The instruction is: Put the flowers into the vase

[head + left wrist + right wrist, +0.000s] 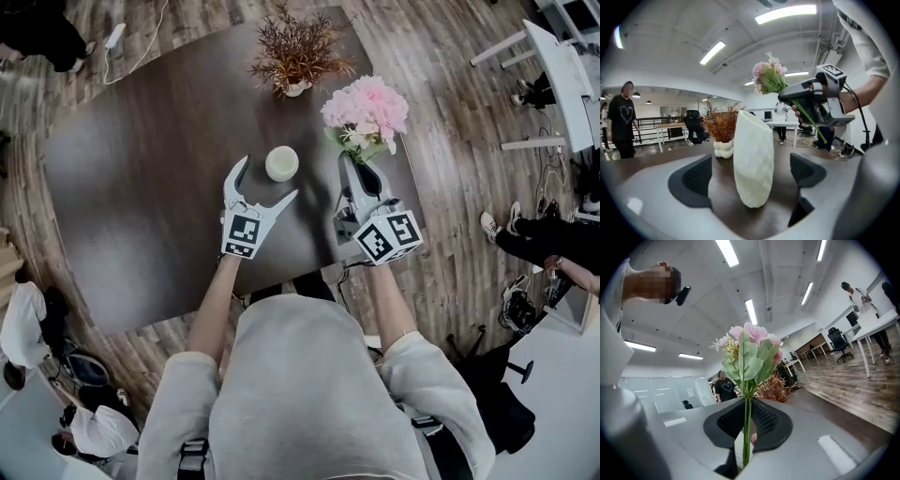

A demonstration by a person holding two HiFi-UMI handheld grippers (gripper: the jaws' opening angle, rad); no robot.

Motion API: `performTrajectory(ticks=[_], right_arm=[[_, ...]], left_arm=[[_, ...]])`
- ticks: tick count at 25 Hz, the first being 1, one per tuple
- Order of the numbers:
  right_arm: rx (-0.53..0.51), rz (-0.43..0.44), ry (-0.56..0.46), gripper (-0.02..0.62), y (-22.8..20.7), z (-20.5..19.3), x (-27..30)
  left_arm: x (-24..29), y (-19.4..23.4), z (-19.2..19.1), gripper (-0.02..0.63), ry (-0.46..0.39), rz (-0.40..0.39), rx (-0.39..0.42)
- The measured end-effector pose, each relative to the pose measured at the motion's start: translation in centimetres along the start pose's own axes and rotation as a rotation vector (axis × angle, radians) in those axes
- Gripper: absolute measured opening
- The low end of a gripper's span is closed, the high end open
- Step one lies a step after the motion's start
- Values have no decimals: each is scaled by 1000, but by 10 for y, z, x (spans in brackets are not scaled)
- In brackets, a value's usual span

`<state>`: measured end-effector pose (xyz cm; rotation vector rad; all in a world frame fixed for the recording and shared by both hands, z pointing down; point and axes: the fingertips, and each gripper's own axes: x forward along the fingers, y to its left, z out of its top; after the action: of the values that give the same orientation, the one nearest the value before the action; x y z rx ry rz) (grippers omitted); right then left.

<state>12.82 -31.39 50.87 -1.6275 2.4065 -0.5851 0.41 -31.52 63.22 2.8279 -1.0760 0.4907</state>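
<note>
Where the wide, dark brown wooden bench [141,187] spreads beneath both tongs, it is ringed by a pale wood-plank floor [441,66]. Beyond the left tongs [269,178], towards the far edge of the bench, a bushy russet dried plant [295,52] is seen standing in a white knobbly pot [724,149].

A tall, cream-white ceramic vase [753,159] with a faintly faceted surface is set upright on the bench, directly between the jaws of the left tongs. These jaws are spread wide. A strip of bare bench is visible on each side of the vase in the left gripper view, so neither pad is touching it. In the head view, the vase's round open mouth is framed by the two tips.

A bunch of pink artificial flowers [366,108] with green leaves on a thin green stem is gripped by the right tongs [361,178]. In the right gripper view the jaws are pressed together on the stem, and the blooms are carried out beyond the tips. The bunch is held in the air to the right of the left tongs and well clear of the bench. In the left gripper view, the blooms are seen above and to the right of the vase's mouth. The flowers are not yet inside the vase.
</note>
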Motion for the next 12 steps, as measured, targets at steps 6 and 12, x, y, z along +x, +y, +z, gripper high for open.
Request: performTrajectory(ticks=[6,12], right_arm=[[3,56,-34,18,16,15,4],[-1,123,-39,18,27,22,9]], left_arm=[[31,-11,-3,493,58,-73,90],[38,-15,-1,348,75,-61,92]])
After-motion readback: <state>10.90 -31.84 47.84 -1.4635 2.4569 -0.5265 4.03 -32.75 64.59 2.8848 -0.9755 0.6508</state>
